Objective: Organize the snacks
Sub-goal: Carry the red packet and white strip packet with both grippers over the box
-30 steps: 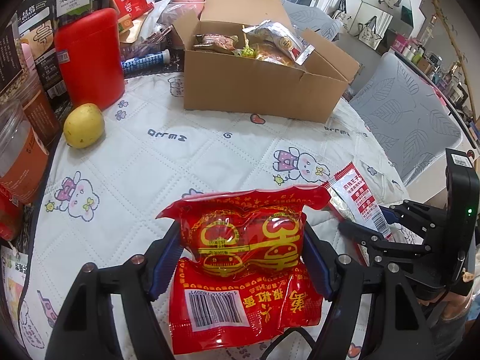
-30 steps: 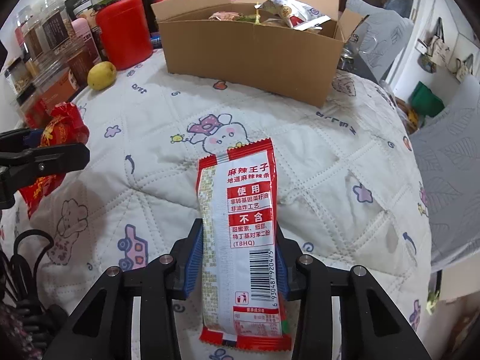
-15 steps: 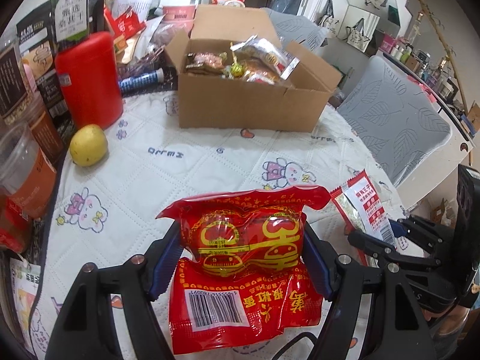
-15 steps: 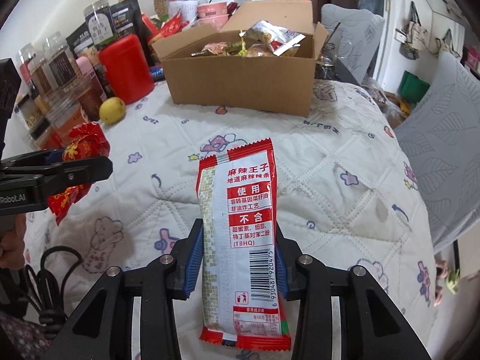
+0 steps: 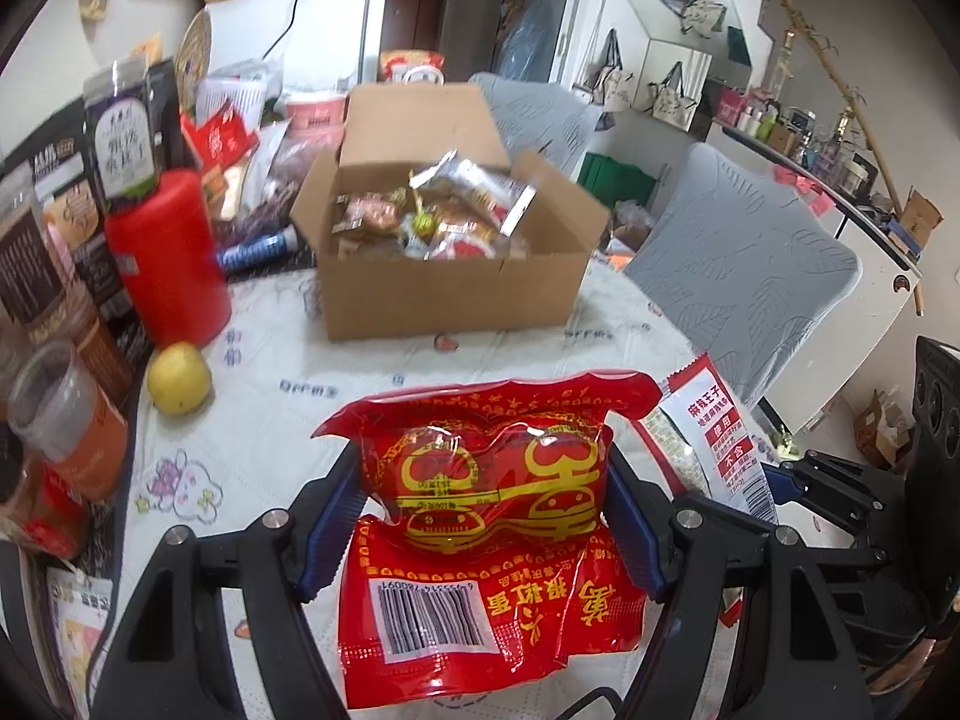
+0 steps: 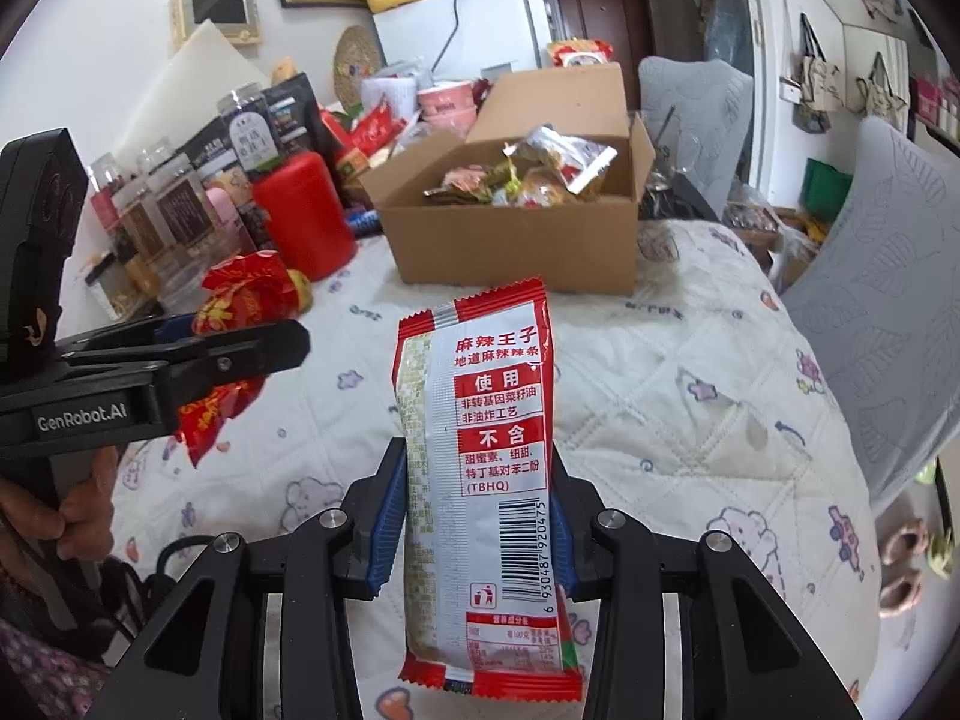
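My left gripper [image 5: 483, 516] is shut on a puffy red snack bag [image 5: 486, 480] with gold print, held above the quilted table. My right gripper [image 6: 477, 516] is shut on a narrow red-and-white spicy strip packet [image 6: 480, 420], which stands upright between the blue pads. An open cardboard box [image 5: 444, 294] [image 6: 510, 246] with several wrapped snacks inside sits at the far side of the table. The strip packet [image 5: 714, 438] and right gripper show at the right of the left wrist view. In the right wrist view the red bag [image 6: 240, 306] shows at the left, in the left gripper.
A red canister [image 5: 165, 258] [image 6: 303, 210], jars and snack bags crowd the table's left side. A yellow fruit [image 5: 179, 378] lies near the canister. Grey-covered chairs [image 5: 738, 276] [image 6: 888, 300] stand to the right of the table. A hand [image 6: 66, 510] grips the left tool.
Both grippers have risen with their packets still held. The views have tilted up, so the box interior and the room behind show more.
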Motion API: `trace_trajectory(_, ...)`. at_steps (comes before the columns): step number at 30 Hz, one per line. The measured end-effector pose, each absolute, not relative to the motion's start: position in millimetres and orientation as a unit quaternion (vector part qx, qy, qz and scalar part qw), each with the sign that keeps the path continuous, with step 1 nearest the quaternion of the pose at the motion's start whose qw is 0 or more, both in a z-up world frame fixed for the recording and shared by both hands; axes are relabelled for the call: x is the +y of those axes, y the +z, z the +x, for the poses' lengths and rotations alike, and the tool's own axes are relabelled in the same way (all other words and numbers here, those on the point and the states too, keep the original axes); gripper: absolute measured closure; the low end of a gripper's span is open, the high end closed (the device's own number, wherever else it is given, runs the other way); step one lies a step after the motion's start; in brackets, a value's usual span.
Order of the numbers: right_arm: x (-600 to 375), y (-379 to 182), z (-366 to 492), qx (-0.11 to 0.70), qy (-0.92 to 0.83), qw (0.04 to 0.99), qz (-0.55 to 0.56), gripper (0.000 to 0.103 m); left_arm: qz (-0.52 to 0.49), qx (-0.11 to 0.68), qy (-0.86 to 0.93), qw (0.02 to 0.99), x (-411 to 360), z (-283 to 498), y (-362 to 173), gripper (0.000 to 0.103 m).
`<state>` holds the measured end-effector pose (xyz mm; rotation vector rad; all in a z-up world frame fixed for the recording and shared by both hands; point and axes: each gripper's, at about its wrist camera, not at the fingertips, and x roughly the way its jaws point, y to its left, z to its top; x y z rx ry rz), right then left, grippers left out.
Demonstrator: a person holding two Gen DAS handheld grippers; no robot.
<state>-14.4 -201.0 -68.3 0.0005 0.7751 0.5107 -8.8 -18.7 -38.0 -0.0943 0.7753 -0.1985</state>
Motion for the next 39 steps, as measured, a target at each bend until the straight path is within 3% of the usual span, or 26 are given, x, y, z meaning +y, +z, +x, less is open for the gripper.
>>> trace_trajectory(20, -197.7, 12.9, 34.0, 0.285, 0.263, 0.922, -0.007, 0.063, -0.021, 0.282, -0.117, 0.952, -30.2, 41.2, 38.1, 0.029)
trace_trajectory(39, -180.0, 30.3, 153.7, 0.264, 0.252, 0.931, -0.009, 0.063, -0.035, 0.26, -0.112, 0.958, -13.1, 161.9, 49.3, 0.029)
